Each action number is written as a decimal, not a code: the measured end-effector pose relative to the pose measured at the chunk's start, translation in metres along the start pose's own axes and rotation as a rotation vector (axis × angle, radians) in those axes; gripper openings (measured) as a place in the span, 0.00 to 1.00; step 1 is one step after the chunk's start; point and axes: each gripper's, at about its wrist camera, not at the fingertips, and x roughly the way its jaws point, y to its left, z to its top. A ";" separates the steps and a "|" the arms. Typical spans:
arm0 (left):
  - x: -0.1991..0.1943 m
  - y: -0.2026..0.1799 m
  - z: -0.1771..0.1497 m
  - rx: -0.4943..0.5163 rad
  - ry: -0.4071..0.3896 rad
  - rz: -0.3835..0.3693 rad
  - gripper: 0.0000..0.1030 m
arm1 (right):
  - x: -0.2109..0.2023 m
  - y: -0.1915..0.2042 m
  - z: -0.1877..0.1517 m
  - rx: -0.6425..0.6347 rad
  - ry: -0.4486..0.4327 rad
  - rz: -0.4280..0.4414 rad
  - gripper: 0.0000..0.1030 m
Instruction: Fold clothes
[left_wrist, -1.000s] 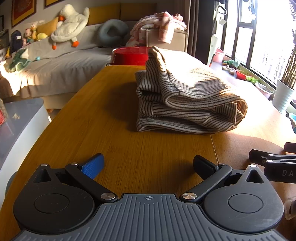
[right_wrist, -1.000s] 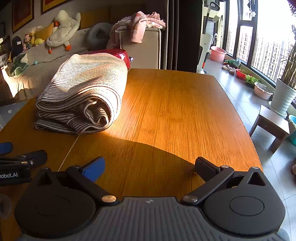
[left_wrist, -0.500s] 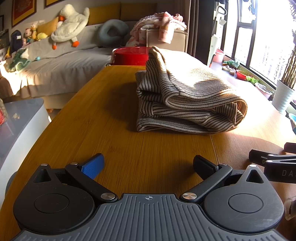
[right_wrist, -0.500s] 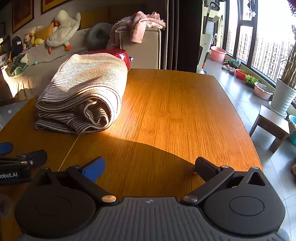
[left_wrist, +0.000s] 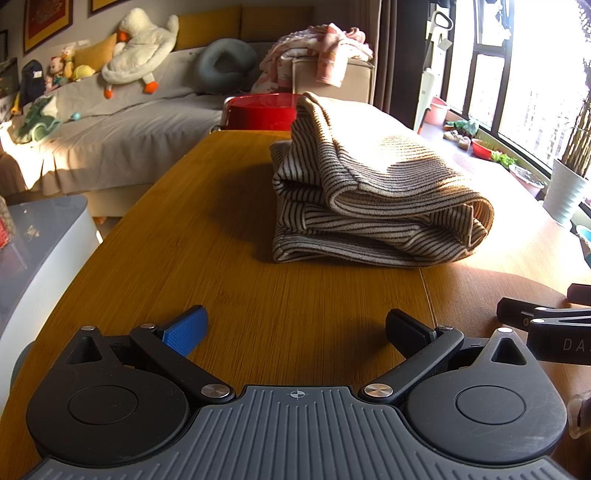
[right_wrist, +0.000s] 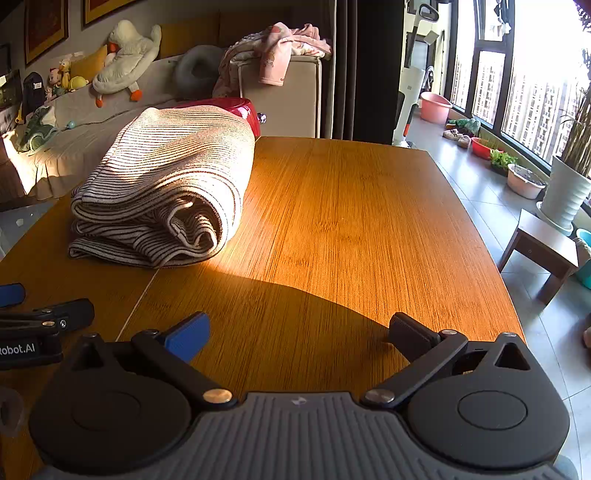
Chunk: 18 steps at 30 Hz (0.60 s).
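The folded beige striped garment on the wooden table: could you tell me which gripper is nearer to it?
Left gripper, marginally: garment lies just ahead; right gripper sits beside it, garment ahead-left.

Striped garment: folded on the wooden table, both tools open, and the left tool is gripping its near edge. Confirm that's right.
Not quite. The left tool grips nothing: the left wrist view shows it open over bare wooden table, well short of the striped garment. The garment is folded, and the right tool is open too.
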 end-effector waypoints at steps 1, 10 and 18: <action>0.000 0.000 0.000 0.001 0.000 0.001 1.00 | 0.000 0.000 0.000 0.000 0.000 0.000 1.00; -0.001 -0.001 0.000 0.010 0.004 0.009 1.00 | -0.001 0.000 -0.001 0.001 -0.001 0.001 1.00; -0.001 -0.001 0.000 0.011 0.005 0.011 1.00 | 0.000 -0.001 -0.001 0.002 -0.001 0.001 1.00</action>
